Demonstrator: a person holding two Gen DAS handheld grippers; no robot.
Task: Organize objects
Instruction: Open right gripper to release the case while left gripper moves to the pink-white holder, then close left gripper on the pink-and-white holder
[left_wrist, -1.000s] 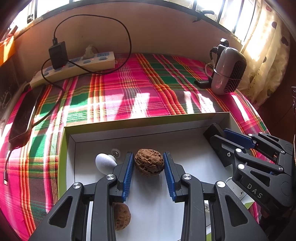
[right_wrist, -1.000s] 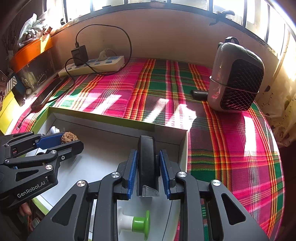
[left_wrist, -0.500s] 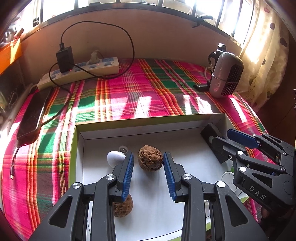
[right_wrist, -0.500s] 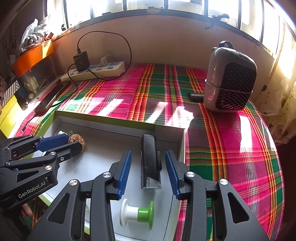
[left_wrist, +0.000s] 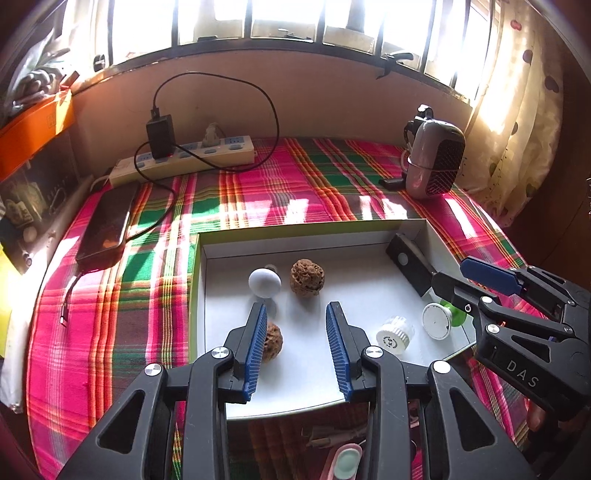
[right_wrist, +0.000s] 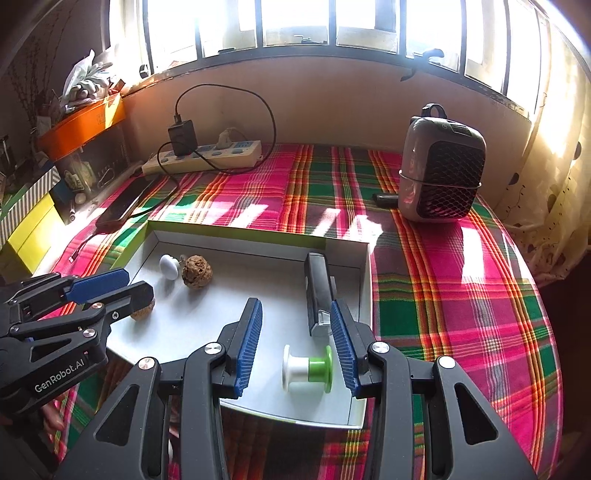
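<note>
Objects for sorting lie in a shallow white box (left_wrist: 207, 295) with a green outer edge, set on a table covered by a pink, green and orange plaid cloth (right_wrist: 461, 295). Behind the box, a grey heater (right_wrist: 441, 166) with a black mesh front stands at the right, a white power strip (left_wrist: 184, 160) with a black charger plugged in sits along the wall, and a dark phone (left_wrist: 105, 221) lies at the left. Inside the box, a long black bar-shaped item (right_wrist: 317, 288) rests along the right wall. Left tongs (left_wrist: 297, 343) are spread with nothing between the pads; a walnut (left_wrist: 306, 277) lies ahead of them and a second walnut (left_wrist: 273, 341) sits just beside the left pad. Right tongs (right_wrist: 297, 345) are spread too, gripping nothing, having just been opening; a white-and-green spool (right_wrist: 308, 367) lies on the box floor between them. A white knob (left_wrist: 264, 282) sits beside the far walnut, and a small clear ribbed cap (left_wrist: 395, 334) near the spool.
</note>
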